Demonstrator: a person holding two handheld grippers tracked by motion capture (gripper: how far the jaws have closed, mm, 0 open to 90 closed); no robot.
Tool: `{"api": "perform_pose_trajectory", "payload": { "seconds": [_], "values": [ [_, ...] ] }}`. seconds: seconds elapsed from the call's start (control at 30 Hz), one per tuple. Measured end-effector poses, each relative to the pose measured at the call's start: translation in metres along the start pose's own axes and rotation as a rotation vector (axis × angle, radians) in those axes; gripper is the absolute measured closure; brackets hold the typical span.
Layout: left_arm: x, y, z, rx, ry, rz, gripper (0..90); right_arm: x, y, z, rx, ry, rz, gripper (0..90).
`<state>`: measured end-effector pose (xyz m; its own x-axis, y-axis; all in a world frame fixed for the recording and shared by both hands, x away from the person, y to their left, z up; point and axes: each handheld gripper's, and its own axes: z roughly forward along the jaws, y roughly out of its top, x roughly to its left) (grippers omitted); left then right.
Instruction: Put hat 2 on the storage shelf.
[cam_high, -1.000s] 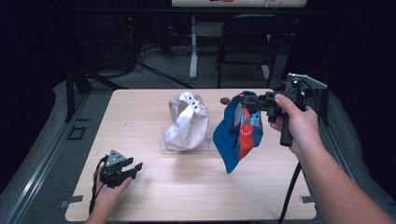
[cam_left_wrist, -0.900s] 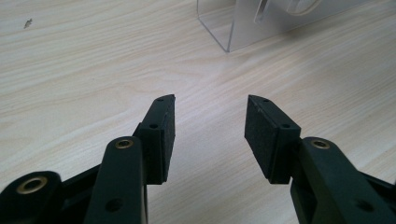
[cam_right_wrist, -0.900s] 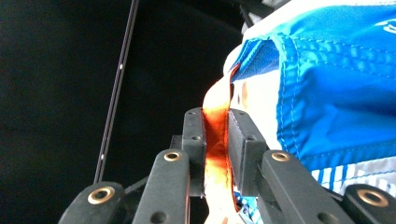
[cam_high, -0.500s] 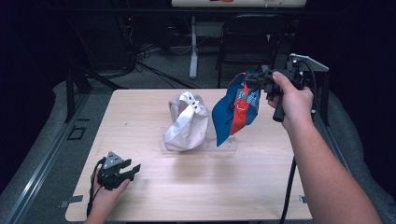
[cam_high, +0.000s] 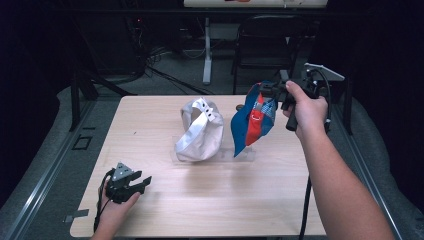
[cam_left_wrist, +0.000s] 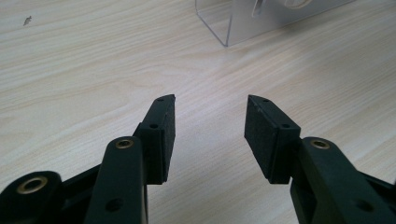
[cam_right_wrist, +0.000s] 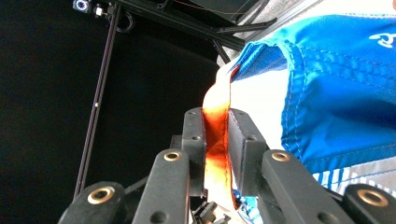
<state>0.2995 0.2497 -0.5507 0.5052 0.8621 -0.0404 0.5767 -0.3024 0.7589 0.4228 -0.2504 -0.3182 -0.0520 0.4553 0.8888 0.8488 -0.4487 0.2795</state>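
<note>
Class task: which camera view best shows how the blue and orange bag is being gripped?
The right gripper view: the right gripper pinches the blue and orange bag by its orange strap. The high view shows the bag hanging whole, above the table.

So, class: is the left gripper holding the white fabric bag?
No: the left gripper is open over bare wooden table, apart from the white fabric bag.

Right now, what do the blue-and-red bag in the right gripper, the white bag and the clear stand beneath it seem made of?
Blue-and-red bag: thin woven synthetic fabric, slight sheen, visible stitching. White bag: soft matte cloth, probably; it slumps in folds. Clear stand: likely acrylic, transparent with glossy edges.
</note>
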Motion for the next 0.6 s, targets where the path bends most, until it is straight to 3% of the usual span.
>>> {"api": "perform_pose_trajectory", "payload": {
  "seconds": [0.37, 0.6],
  "values": [
    [0.000, 0.000, 0.000, 0.000, 0.000, 0.001, 53.4, -0.004, -0.007, 0.021, 0.037, 0.018, 0.011, 77.9],
    [0.000, 0.000, 0.000, 0.001, 0.000, 0.000, 53.4, -0.014, -0.011, 0.027, 0.058, -0.003, 0.012, 77.8]
  ]
}}
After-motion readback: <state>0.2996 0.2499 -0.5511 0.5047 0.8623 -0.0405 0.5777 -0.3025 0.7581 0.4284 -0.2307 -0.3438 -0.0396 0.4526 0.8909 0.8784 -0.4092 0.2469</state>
